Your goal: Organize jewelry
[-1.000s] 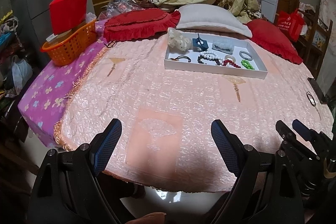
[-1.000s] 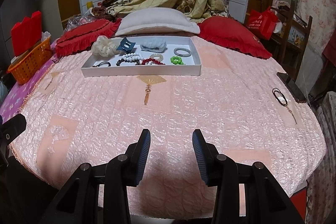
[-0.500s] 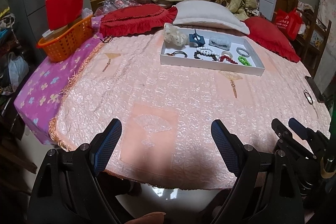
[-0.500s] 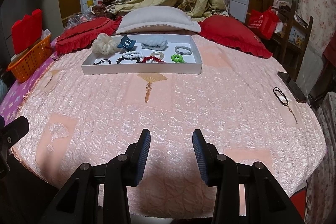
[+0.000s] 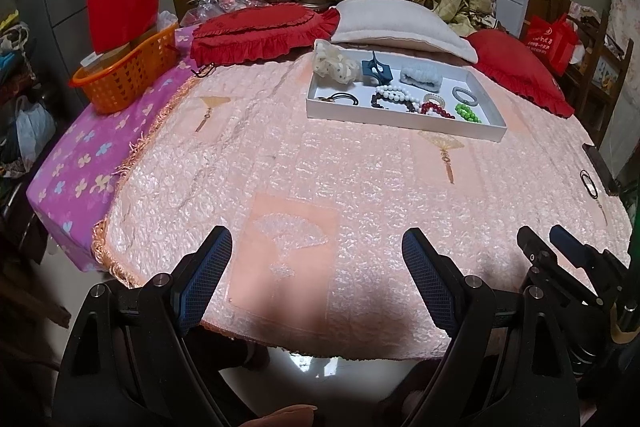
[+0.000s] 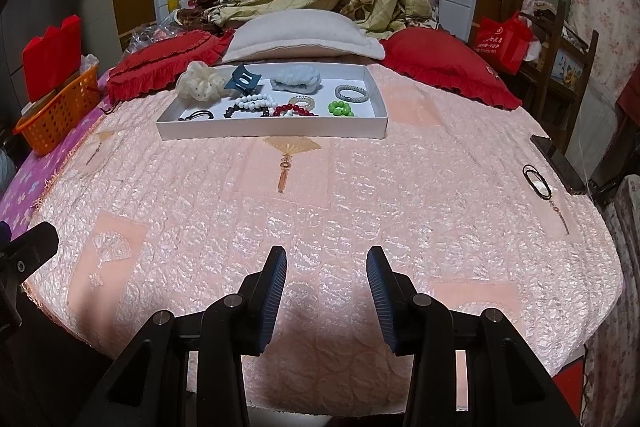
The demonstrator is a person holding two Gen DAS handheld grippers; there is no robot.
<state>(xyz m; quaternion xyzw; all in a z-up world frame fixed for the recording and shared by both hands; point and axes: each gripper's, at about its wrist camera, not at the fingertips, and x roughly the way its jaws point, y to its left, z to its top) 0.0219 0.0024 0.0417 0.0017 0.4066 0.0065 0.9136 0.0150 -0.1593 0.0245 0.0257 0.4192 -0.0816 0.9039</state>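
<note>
Jewelry sits in a white tray [image 6: 272, 131] at the far side of the bed [image 6: 320, 195], just in front of the pillows. In the tray we see a cream scrunchie [image 6: 200, 85], a blue claw clip [image 6: 242, 79], a pale blue band [image 6: 296, 83], white beads [image 6: 256, 102], red beads [image 6: 294, 111], green beads [image 6: 341, 108], a grey bracelet [image 6: 351, 93] and a black hair tie [image 6: 199, 114]. One loose black cord loop [image 6: 537, 180] lies well apart, near the bed's right edge, beside a phone [image 6: 560, 163].

Left gripper [image 5: 316, 271]: jaws spread wide, nothing between them, over the near edge of the bed. Right gripper [image 6: 326, 279]: jaws parted, narrower, also empty. Both are far from the tray.

Handling, our judgement: all pieces look light. Bead strands are probably hard, round and slippery, and on elastic, so they may roll out of a pinch; we would take each across a single bead or hook one finger through the loop. Scrunchie and band are soft and will compress: pinch the bulk. Clip is rigid: grip its spine. Cord loop lies flat on quilted cloth, so a low, shallow pinch is needed, and it may snag the fabric.
</note>
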